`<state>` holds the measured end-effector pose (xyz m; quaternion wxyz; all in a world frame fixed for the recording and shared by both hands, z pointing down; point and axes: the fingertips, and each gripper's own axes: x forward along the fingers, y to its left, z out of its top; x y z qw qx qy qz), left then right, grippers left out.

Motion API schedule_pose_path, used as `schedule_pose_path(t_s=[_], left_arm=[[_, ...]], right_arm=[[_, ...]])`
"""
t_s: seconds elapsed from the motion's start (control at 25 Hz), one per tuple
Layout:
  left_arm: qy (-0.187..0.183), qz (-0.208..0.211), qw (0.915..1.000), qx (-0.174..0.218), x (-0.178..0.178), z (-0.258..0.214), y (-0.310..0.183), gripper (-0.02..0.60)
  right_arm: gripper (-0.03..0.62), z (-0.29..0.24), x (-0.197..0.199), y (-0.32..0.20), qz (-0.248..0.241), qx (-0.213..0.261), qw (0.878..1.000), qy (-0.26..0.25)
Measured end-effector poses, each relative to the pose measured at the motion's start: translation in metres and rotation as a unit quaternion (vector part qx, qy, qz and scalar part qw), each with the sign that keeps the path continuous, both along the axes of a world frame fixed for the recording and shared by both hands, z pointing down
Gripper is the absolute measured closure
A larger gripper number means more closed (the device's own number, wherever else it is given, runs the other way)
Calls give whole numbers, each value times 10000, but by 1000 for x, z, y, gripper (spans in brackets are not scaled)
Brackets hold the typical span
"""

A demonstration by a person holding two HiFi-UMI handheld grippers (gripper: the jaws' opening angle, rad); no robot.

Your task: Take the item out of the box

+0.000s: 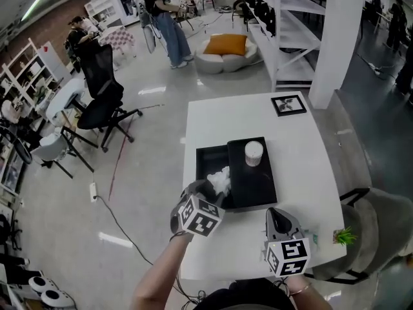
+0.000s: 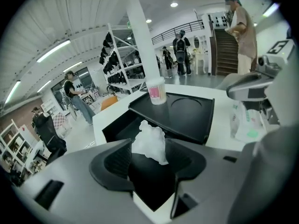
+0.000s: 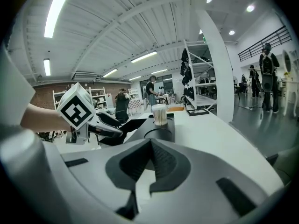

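Note:
A black box point(image 1: 208, 162) stands open on the white table point(image 1: 303, 154). Its lid point(image 1: 253, 183) is shifted to the right and carries a white cup of cotton swabs point(image 1: 253, 152). A crumpled white item point(image 1: 221, 179) lies in the box's open part. My left gripper point(image 1: 205, 190) reaches into the box from the near side. In the left gripper view the white item point(image 2: 150, 141) lies between the open jaws of the left gripper point(image 2: 149, 155), and the pads point(image 2: 117, 160) stand clear of it. My right gripper point(image 1: 276, 216) hovers over the table near the lid's near right corner, its jaws point(image 3: 150, 148) together and empty.
A framed square marker point(image 1: 288, 104) lies at the table's far right. A small green plant point(image 1: 344, 236) and a clear packet point(image 2: 247, 122) sit near the right gripper. A black office chair point(image 1: 103, 102) stands on the floor to the left, and a grey seat point(image 1: 381, 225) to the right.

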<state>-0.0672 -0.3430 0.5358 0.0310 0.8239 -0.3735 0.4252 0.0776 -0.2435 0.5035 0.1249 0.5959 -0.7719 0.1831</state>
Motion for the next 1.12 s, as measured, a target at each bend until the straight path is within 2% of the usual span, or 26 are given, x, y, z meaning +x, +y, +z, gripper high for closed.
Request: schedule_pose_path(t_s=[0.32,0.84,1.12], left_arm=[[-831,620,9946,-58,9,23,-12,360],[-1205,1222,9824,-743,26,50,-22,348],[-1374,1308,9775,-923,30,59,-29,348]], right_arm=[[594,3,8,-2,120,-87,9999,-8],[594,12,15,-6,181,-233,9995,-57],[594,14,15,-8,149,-274,9995,-76]])
